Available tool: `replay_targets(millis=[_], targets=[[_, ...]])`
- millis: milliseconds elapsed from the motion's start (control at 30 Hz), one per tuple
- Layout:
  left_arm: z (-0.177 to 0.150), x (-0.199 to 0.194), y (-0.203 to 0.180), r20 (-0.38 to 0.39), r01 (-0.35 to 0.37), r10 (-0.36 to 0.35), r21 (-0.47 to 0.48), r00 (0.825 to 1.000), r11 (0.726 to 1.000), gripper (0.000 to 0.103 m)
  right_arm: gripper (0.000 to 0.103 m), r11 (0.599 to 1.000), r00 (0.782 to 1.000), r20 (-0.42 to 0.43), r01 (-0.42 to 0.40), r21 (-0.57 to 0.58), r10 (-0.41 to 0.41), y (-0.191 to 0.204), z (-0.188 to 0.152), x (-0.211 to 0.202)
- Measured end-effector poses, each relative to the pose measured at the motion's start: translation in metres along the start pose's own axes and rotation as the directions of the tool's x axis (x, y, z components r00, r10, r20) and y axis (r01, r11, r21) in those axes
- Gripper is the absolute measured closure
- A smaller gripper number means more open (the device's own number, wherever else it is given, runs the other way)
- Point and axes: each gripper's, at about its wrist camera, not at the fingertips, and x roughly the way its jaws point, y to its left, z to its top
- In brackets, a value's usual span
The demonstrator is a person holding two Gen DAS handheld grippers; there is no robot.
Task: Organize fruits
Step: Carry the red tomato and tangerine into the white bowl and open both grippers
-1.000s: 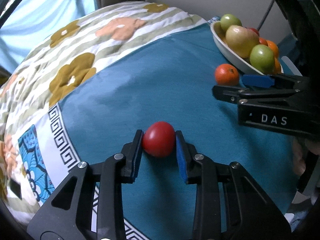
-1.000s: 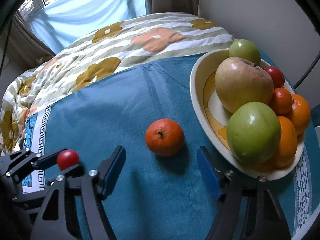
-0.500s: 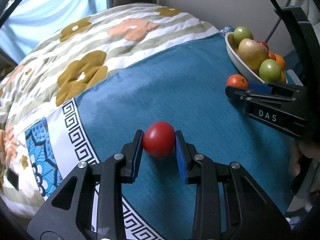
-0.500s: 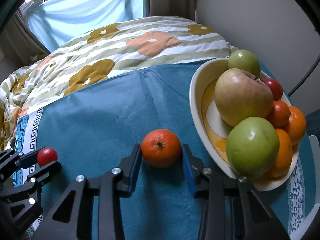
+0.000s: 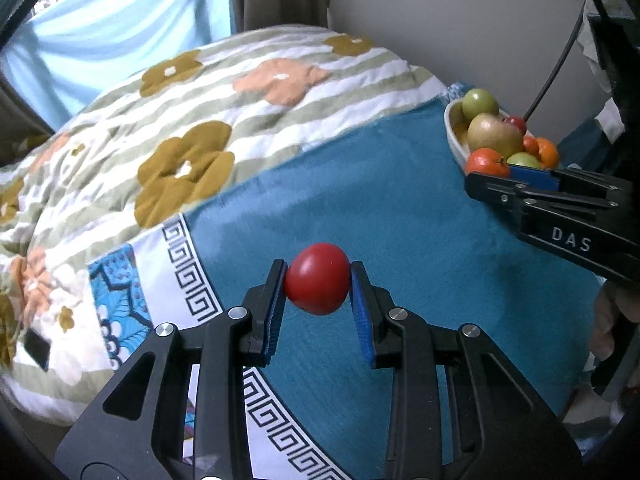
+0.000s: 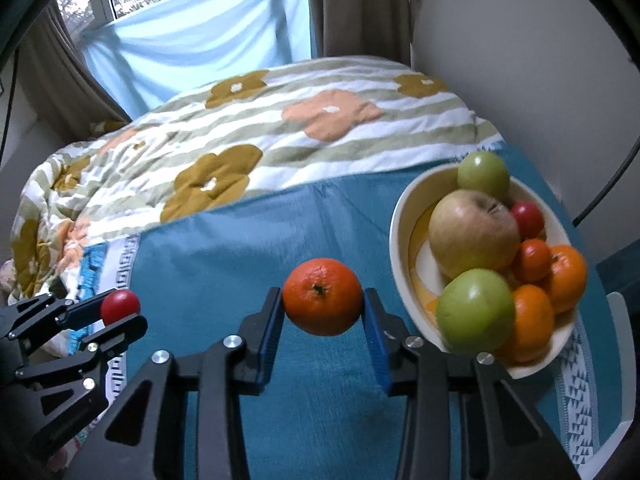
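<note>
Teal plush cloth covers the near part of a bed, with a striped floral quilt beyond it and a curtained window behind. Above that cloth, the small smooth red tomato sits clamped between the blue pads of the left gripper, and the round orange mandarin is pinched the same way by the right gripper. Both fruits appear lifted clear of the cloth.

Just right of the mandarin stands the cream oval bowl, already piled with two green apples, a large yellow-pink apple, small red tomatoes and further mandarins. Judging by this, most of the sorting looks done: no loose fruit shows on the cloth, and what remains is to carry these two pieces to the bowl and release them.

Room inside the bowl is hard to judge, since the heap hides its floor and the right gripper's frame cuts off its near rim. In the left wrist view the bowl is small and partly screened by the other gripper.
</note>
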Motion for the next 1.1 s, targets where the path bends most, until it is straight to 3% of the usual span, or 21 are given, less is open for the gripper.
replay_targets(millis=[233,567,900,1100], targets=[[0.019,-0.029,-0.029,0.052,-0.030,0.032,-0.031,0.998,0.999,0.067,0.067,0.999,0.999,0.036,-0.039,-0.021,0.040,-0.029,0.007,-0.036],[0.044,-0.046,-0.096,0.099,-0.057,0.068,-0.109,0.993,0.992,0.067,0.067,0.994,0.996,0.043,-0.070,-0.082,0.074,-0.111,0.022,-0.068],[0.067,-0.013,-0.150,0.099,-0.036,0.056,-0.196,0.993,0.980,0.067,0.067,0.984,0.993,0.015,-0.112,-0.138,0.115,-0.184,0.037,-0.061],[0.081,0.021,-0.160,0.073,-0.015,0.034,-0.246,0.997,0.969,0.067,0.067,0.977,0.990,-0.005,-0.138,-0.159,0.139,-0.209,0.041,-0.048]])
